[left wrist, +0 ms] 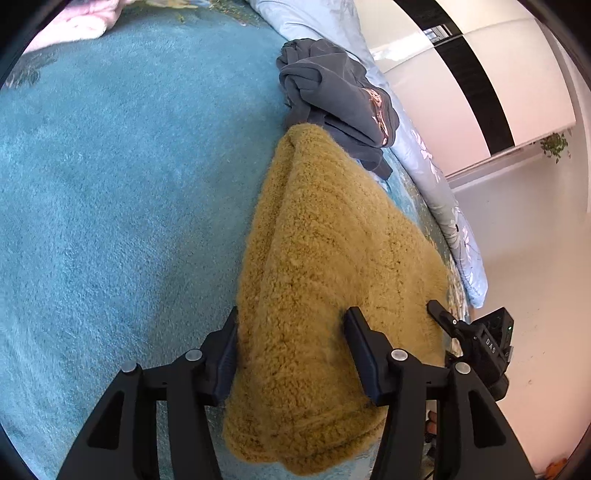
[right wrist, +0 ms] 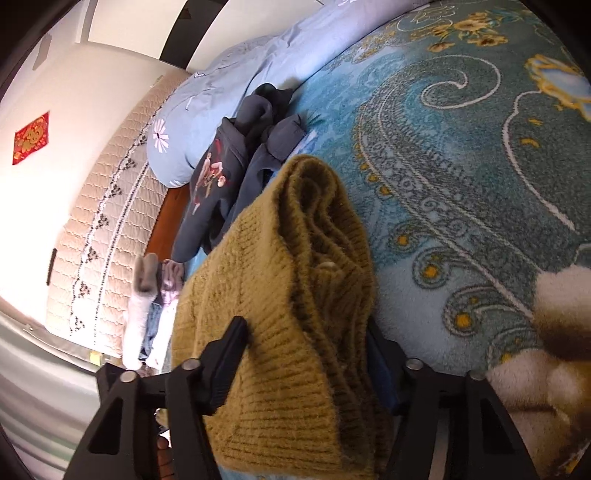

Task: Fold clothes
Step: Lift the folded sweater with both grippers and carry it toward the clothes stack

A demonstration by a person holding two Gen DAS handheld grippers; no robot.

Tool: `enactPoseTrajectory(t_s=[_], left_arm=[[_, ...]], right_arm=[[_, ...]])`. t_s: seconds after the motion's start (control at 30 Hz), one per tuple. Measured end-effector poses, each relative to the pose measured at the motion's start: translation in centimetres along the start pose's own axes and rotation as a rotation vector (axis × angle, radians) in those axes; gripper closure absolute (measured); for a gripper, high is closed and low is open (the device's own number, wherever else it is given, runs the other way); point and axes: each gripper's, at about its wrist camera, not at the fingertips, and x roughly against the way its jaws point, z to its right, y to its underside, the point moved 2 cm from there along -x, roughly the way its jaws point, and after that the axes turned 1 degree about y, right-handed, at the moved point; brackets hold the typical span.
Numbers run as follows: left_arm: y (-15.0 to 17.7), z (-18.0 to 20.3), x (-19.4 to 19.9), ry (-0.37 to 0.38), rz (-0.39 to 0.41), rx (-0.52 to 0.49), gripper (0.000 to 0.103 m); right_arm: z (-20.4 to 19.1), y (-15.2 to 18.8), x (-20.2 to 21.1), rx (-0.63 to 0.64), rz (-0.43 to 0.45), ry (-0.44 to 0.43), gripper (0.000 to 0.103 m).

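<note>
A mustard-yellow knit sweater (left wrist: 325, 258) lies folded in a thick bundle on the teal blanket (left wrist: 122, 177). My left gripper (left wrist: 291, 325) is shut on the near end of the sweater, its fingers pressed into both sides. My right gripper (right wrist: 306, 332) is shut on the sweater's other end (right wrist: 295, 295), where several folded layers show between the fingers. The right gripper also shows in the left wrist view (left wrist: 476, 339) at the sweater's right edge. A crumpled dark grey sweatshirt (left wrist: 332, 96) with a printed graphic lies just beyond the sweater, and in the right wrist view (right wrist: 236, 162).
A light blue floral duvet (left wrist: 436, 173) runs along the bed's far edge. A pink garment (left wrist: 81, 18) lies at the blanket's top left. A quilted beige headboard (right wrist: 107, 236) and a stack of folded clothes (right wrist: 155, 306) are at left. A white and brown fuzzy item (right wrist: 554, 339) lies at right.
</note>
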Motion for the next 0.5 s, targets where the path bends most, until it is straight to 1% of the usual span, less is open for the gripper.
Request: enactPoseTrajectory(t_s=[0.03, 0.1, 0.13, 0.2, 0.33, 0.5], left_arm=[[0.2, 0.1, 0.0, 0.004, 0.005, 0.000, 0.052], [0.5, 0.3, 0.2, 0.009, 0.017, -0.007, 0.059], [0.6, 0.5, 0.5, 0.007, 0.026, -0.021, 0.063], [1.0, 0.8, 1.0, 0.001, 0.044, -0.049, 0.066], [1.3, 0.7, 2.0, 0.008, 0.056, -0.066, 0.068], [1.4, 0.9, 4.7, 0.036, 0.108, -0.108, 0.068]], right_arm=[[0.1, 0.0, 0.0, -0.003, 0.002, 0.001, 0.050], [0.3, 0.2, 0.3, -0.032, 0.006, -0.029, 0.057], [0.4, 0.3, 0.6, -0.045, 0.009, -0.043, 0.058], [-0.3, 0.7, 1.1, -0.033, 0.020, -0.056, 0.061], [-2.7, 1.6, 2.1, 0.035, 0.035, -0.069, 0.062], [-5.1, 3.0, 2.9, 0.077, 0.036, -0.100, 0.062]])
